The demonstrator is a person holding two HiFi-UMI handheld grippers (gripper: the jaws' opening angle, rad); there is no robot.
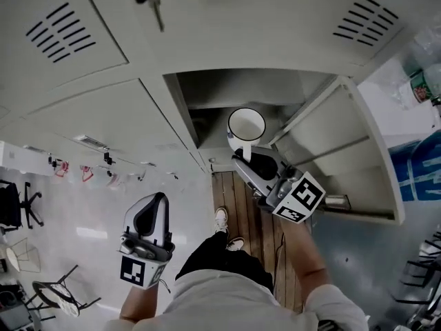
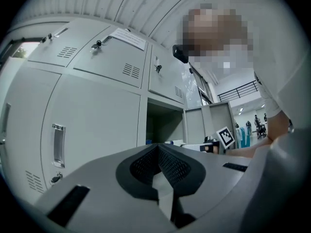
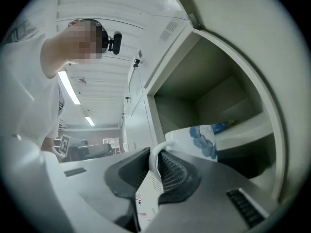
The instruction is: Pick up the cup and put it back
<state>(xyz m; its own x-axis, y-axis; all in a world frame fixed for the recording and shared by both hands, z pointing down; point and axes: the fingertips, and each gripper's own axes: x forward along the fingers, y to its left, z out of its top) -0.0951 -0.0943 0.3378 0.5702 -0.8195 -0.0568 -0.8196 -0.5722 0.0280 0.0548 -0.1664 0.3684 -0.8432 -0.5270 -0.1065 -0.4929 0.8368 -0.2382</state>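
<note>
Lockers [image 1: 103, 109] of pale grey metal fill the head view, seen from steeply above. One compartment [image 1: 234, 92] stands open, its door [image 1: 358, 150] swung out to the right. A key [image 1: 157, 9] hangs in a lock higher up.

The white cup [image 1: 246, 125] is at the mouth of that open compartment, upright, with its round opening facing the head camera. The right claw [image 1: 241, 158] holds it by the handle. In the right gripper view the two ribbed pads [image 3: 170, 171] are clamped on the thin white handle loop [image 3: 155, 154], which stands up between them. The cup body [image 3: 194, 140], with a blue pattern on its side, sits just beyond the tips. Behind it are the compartment's dark inside and a pale shelf [image 3: 245, 127] with a small blue item [image 3: 221, 126] on it, too small to identify. Whether the cup's base touches anything cannot be told. The marker cube [image 1: 301, 197] rides on this claw, near the person's forearm.

The left claw [image 1: 158, 200] is well apart from the cup, low at the left of the head view, in front of a closed locker door. Its pads [image 2: 146, 166] are pressed together with nothing between them. Beyond them its own view shows closed doors, the open compartment [image 2: 163, 125] and the other claw's marker cube [image 2: 225, 137] in the distance.

Below, the person's shoes [image 1: 222, 221] stand on a strip of wooden floor [image 1: 241, 195].
</note>
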